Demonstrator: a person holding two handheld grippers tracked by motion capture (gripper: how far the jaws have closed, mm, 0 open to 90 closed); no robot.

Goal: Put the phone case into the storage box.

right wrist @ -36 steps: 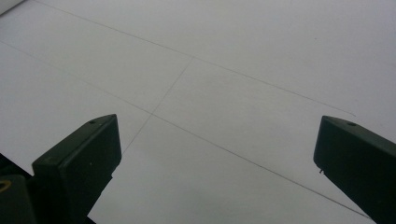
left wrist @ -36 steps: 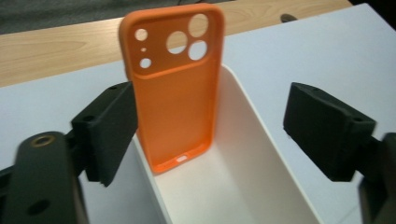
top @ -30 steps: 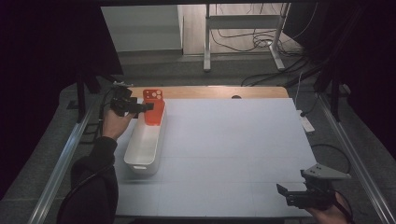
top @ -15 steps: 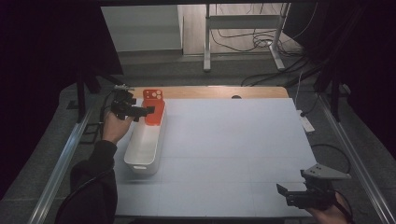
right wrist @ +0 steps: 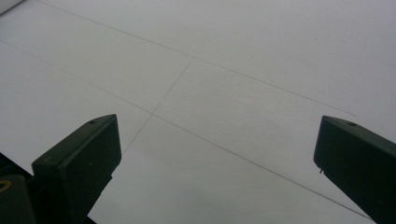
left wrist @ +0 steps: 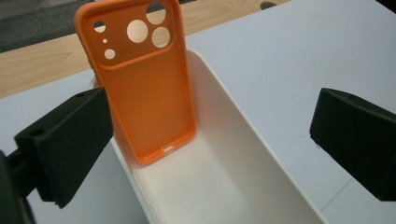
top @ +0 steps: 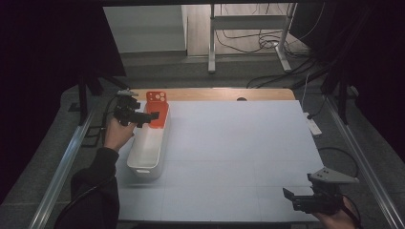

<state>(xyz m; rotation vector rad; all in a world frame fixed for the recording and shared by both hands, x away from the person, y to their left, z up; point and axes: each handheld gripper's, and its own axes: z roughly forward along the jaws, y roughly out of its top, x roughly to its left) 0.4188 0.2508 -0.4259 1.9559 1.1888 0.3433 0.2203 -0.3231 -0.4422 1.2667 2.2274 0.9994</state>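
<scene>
My left hand (top: 117, 133) reaches up along the left side of the table (top: 239, 143), with the dark sleeve (top: 90, 191) coming in from the near edge. It holds the left gripper (top: 143, 117) level, pointing to the right, over the far end of the white bin (top: 145, 148). In the left gripper view its jaws stand wide apart, and they have just been opening. Nothing is pinched between them.

The orange phone case (left wrist: 140, 79) stands upright in the far end of the bin (left wrist: 233, 186). It leans back on the far wall, with its open side facing me and its camera holes at the top. Its bottom edge sits on the floor of the bin. The left jaw is just beside the case, and it hides a bit of the case's edge, so I cannot tell if they touch. The right jaw is well apart from it.

My right hand (top: 334, 217) is at the near right corner of the table, cut off by the bottom of the high view. The right gripper (top: 298, 202) points left, low over the bare white table top (right wrist: 233, 70). Its jaws are wide apart too, with nothing between them.

The near end of the bin is cut off in the left gripper view. The room around the table is dark and hard to make out.
</scene>
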